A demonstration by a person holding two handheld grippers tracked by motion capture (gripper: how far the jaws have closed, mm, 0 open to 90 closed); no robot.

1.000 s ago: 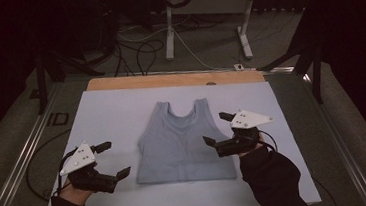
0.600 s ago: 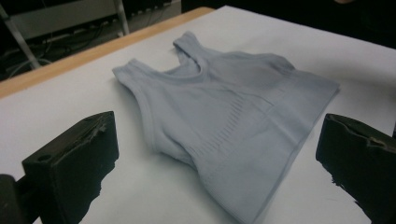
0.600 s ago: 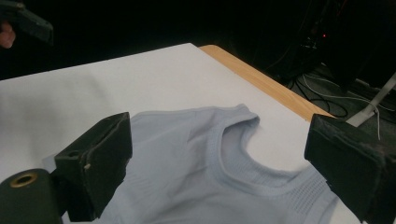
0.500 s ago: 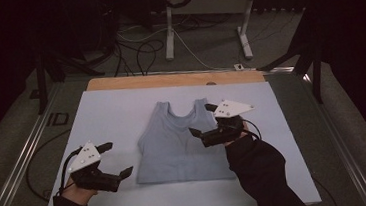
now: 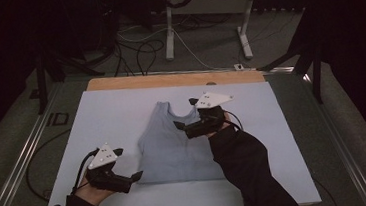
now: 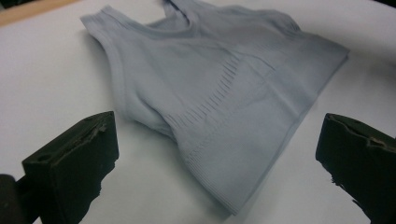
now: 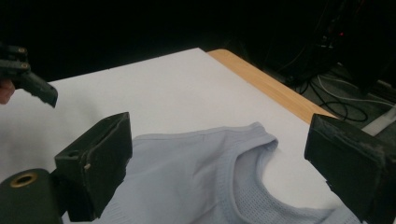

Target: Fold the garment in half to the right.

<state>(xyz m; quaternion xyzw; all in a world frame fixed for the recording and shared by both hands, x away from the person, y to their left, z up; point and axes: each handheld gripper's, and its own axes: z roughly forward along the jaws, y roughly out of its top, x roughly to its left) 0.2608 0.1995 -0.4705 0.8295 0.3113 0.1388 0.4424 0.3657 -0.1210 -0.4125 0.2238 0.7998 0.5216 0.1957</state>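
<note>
While the grey tank top [image 5: 177, 143] lies flat near the middle of the white table cover [image 5: 111, 109], no brand, label or writing can be read on the garment or the grippers. The right gripper [image 5: 184, 115] is held over the top's neckline and right strap, jaws spread wide and holding nothing, pointing toward the table's left. The left gripper [image 5: 128, 163] sits low just beside the hem's left corner, jaws also spread and empty, pointing at the garment.
</note>
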